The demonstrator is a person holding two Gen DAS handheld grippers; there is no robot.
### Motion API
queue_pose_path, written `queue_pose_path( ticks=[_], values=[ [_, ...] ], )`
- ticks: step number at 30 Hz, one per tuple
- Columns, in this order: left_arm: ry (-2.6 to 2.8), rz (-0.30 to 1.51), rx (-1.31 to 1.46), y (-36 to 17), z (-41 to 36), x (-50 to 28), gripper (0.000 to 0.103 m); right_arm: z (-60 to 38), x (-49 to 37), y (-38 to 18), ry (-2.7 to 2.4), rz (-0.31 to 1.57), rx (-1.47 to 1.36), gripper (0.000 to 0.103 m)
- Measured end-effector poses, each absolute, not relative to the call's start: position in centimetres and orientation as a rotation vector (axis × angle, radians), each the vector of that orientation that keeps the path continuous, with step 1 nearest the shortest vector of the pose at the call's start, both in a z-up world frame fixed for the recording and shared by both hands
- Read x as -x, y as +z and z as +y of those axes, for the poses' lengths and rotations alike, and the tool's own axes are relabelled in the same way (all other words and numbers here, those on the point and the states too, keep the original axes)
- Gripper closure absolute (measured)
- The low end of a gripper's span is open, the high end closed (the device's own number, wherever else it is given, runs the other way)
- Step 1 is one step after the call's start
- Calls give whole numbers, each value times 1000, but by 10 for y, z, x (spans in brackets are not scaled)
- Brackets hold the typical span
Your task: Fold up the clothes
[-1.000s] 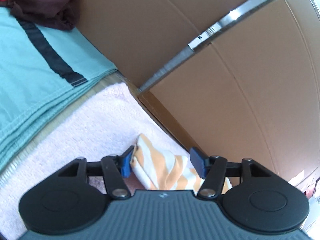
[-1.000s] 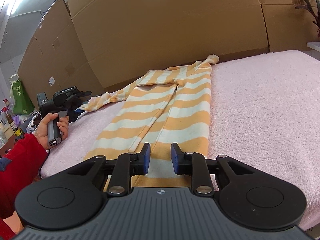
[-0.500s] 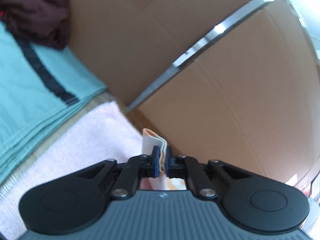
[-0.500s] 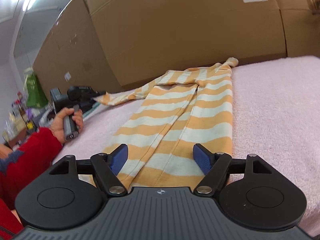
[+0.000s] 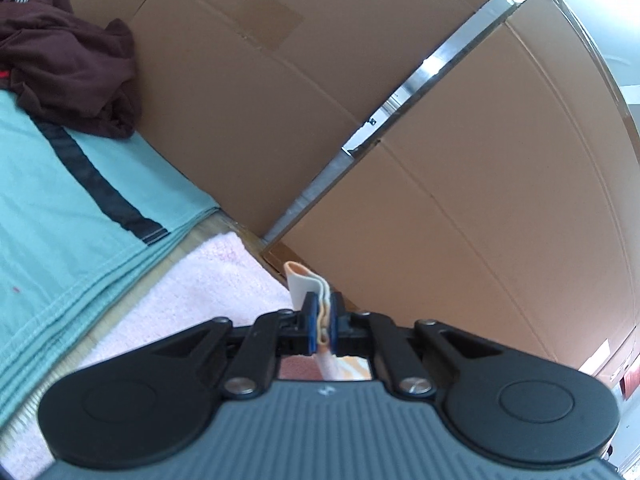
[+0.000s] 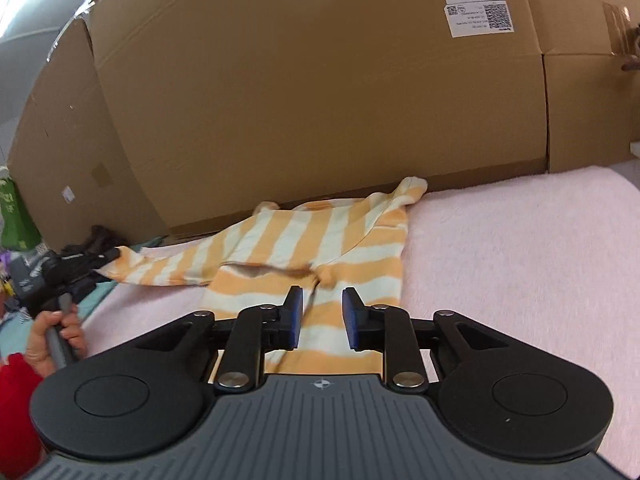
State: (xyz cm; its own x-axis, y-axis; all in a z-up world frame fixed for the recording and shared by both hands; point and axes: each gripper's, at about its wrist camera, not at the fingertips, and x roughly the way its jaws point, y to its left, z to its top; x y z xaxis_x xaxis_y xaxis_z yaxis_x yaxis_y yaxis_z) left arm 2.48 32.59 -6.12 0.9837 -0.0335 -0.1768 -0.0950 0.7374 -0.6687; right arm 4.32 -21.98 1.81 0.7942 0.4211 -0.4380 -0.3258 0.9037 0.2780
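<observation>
Your left gripper (image 5: 324,322) is clamped on a folded edge of the striped garment (image 6: 320,248), low centre in its view. Further right, your right gripper (image 6: 320,318) hovers with jaws apart over the garment's lower part, holding nothing. Laid on the pink blanket (image 6: 520,260), the garment runs away from you toward the upper middle, its sleeve trailing left to your left hand (image 6: 56,336).
</observation>
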Motion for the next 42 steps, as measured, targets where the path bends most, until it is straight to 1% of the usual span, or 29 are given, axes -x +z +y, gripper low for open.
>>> queue_pose_path(
  ticks=[4, 11, 14, 17, 20, 21, 22, 25, 26, 28, 30, 31, 32, 33, 34, 38, 41, 42],
  values=[
    [31, 188, 717, -59, 326, -25, 101, -215, -98, 10, 361, 511, -106, 78],
    [21, 225, 731, -61, 327, -26, 101, -198, -164, 2, 400, 519, -82, 78],
    [18, 234, 728, -62, 328, -29, 101, -189, -188, -5, 388, 579, -46, 76],
    [18, 237, 725, -62, 327, -29, 101, -189, -208, -11, 386, 591, -42, 76],
    [18, 238, 738, -63, 328, -28, 101, -196, -218, -12, 388, 588, -98, 75],
    [18, 239, 743, -63, 328, -27, 101, -200, -219, -13, 402, 590, -126, 69],
    [18, 239, 749, -64, 329, -27, 101, -206, -220, -14, 429, 590, -167, 66],
    [19, 248, 756, -65, 329, -29, 101, -225, -224, -16, 468, 596, -301, 65],
    [22, 252, 753, -66, 328, -31, 101, -227, -222, -15, 464, 592, -311, 65],
    [23, 258, 751, -67, 329, -34, 101, -230, -220, -14, 454, 583, -320, 71],
    [28, 267, 754, -68, 329, -35, 101, -237, -215, -13, 473, 550, -353, 79],
    [31, 271, 755, -68, 329, -36, 101, -240, -213, -12, 484, 533, -370, 82],
    [34, 279, 755, -68, 329, -37, 101, -241, -216, -14, 477, 558, -382, 82],
    [36, 287, 754, -68, 329, -38, 101, -243, -220, -17, 465, 586, -395, 89],
    [37, 293, 748, -68, 328, -39, 101, -244, -223, -19, 453, 612, -408, 91],
    [39, 310, 726, -67, 325, -41, 101, -250, -218, -17, 437, 613, -424, 92],
    [65, 317, 729, -68, 326, -39, 101, -255, -214, -15, 426, 611, -436, 89],
    [74, 318, 732, -68, 327, -39, 101, -257, -212, -15, 422, 611, -440, 87]
  ],
)
